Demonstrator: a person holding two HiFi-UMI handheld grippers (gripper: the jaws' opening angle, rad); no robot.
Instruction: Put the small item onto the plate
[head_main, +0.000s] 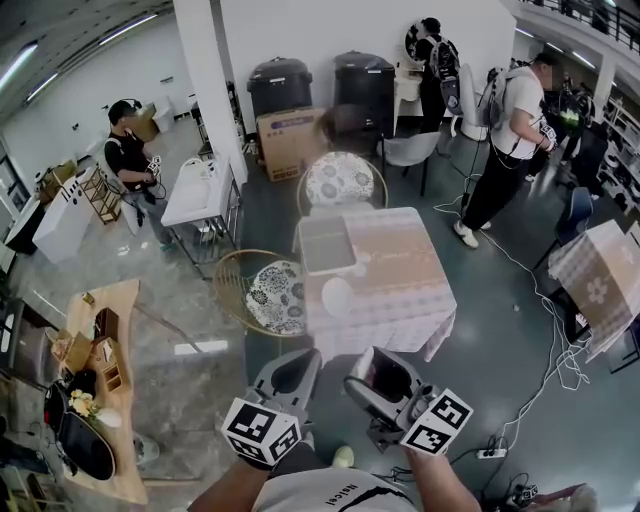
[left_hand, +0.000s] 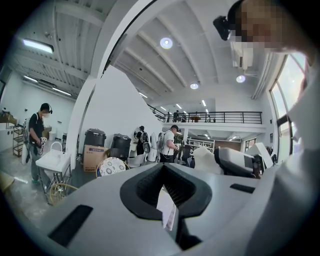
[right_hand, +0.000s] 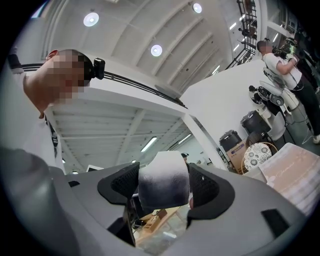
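My right gripper (right_hand: 164, 192) is shut on a small rounded item (right_hand: 164, 175), white at the top with a dark grey band, which fills the space between the black pads. In the head view both grippers are held low and close to my body, short of the table: left gripper (head_main: 290, 378), right gripper (head_main: 385, 380). The table (head_main: 400, 290) has a pale patterned cloth. A white plate (head_main: 337, 296) lies near its front left corner, with a grey tray (head_main: 327, 243) behind it. My left gripper (left_hand: 165, 192) has its jaws together with only a thin pale slit between them.
Two wicker chairs with patterned cushions (head_main: 278, 295) (head_main: 340, 180) stand left of and behind the table. A wooden bench with clutter (head_main: 100, 380) is at far left, and another clothed table (head_main: 600, 280) at right. Cables (head_main: 560, 370) trail on the floor. Several people stand farther off.
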